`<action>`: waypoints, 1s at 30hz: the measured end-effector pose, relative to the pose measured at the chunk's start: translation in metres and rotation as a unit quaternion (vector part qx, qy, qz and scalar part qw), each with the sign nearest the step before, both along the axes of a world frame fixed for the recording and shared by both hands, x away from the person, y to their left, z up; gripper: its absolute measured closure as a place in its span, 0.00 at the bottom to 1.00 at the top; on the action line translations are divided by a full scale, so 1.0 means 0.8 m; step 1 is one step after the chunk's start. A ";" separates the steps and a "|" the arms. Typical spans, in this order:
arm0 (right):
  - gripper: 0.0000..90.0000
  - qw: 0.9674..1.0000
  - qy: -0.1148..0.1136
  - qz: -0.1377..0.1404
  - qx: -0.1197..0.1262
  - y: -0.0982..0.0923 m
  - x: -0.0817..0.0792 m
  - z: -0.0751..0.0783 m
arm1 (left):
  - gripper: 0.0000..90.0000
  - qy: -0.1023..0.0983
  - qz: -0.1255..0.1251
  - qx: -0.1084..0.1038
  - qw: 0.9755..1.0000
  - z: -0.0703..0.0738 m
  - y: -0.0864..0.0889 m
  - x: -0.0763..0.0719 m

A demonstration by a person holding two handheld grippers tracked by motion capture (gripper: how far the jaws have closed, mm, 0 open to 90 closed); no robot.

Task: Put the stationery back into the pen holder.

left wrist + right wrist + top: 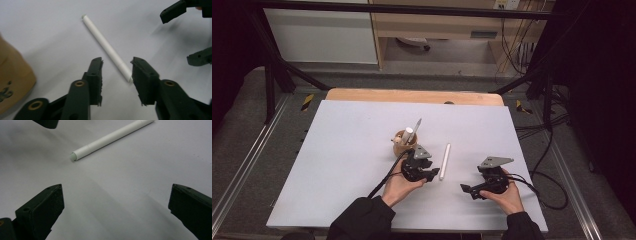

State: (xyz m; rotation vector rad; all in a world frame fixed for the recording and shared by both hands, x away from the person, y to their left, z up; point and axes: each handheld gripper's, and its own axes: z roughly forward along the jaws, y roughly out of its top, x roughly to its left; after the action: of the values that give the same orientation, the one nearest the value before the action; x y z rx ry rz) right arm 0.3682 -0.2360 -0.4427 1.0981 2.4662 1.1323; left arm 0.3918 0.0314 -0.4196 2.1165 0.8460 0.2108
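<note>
1. The bench [352, 165] is a pale grey-white sheet laid over a wooden top whose bare strip shows along the far edge.
2. Around it stands a dark metal frame on a grey floor, with pale wooden cabinets behind and cables trailing down at the right.
3. A white pen [445, 161] lies flat on the sheet, a little right of the middle and nearer the near edge, its length running roughly from near to far.
4. A small wooden cup [403, 145] stands just left of the pen, with a grey pen and a white stick upright in it.
5. The left gripper [428, 175] is held low at the pen's near end. In the left gripper view its jaws stand part-way apart, one on each side of that end; the right-hand jaw looks to be against the pen's tip [129, 78], the other is clear of it, so nothing is clamped.
6. The right gripper [468, 190] rests nearer the right edge, pointing left toward the pen, its jaws wide apart and empty. The pen [110, 138] lies well ahead of them.
</note>
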 end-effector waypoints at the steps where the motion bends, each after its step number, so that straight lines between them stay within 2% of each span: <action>1: 0.01 1.000 0.001 0.000 0.000 0.000 0.000 0.000 | 0.74 0.002 -0.001 -0.003 1.000 -0.001 -0.004 0.001; 7: 0.01 1.000 0.000 0.003 -0.002 0.000 0.000 0.000 | 0.92 0.012 -0.024 0.005 1.000 -0.007 -0.027 0.003; 11: 0.01 1.000 0.000 0.002 0.000 0.000 0.000 0.000 | 0.98 0.021 -0.036 0.013 0.999 -0.015 -0.040 0.003; 17: 0.01 1.000 0.000 0.003 -0.001 0.000 0.000 0.000 | 0.99 0.031 -0.046 0.030 0.998 -0.028 -0.051 0.004; 30: 0.01 1.000 0.001 0.001 0.001 0.000 -0.001 0.000 | 1.00 0.030 -0.058 0.065 0.996 -0.030 -0.047 0.005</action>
State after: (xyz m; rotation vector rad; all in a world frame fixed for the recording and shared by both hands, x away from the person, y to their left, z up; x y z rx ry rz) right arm 0.3677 -0.2359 -0.4426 1.0965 2.4692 1.1351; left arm 0.3957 -0.0062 -0.4438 2.2968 0.7587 0.1464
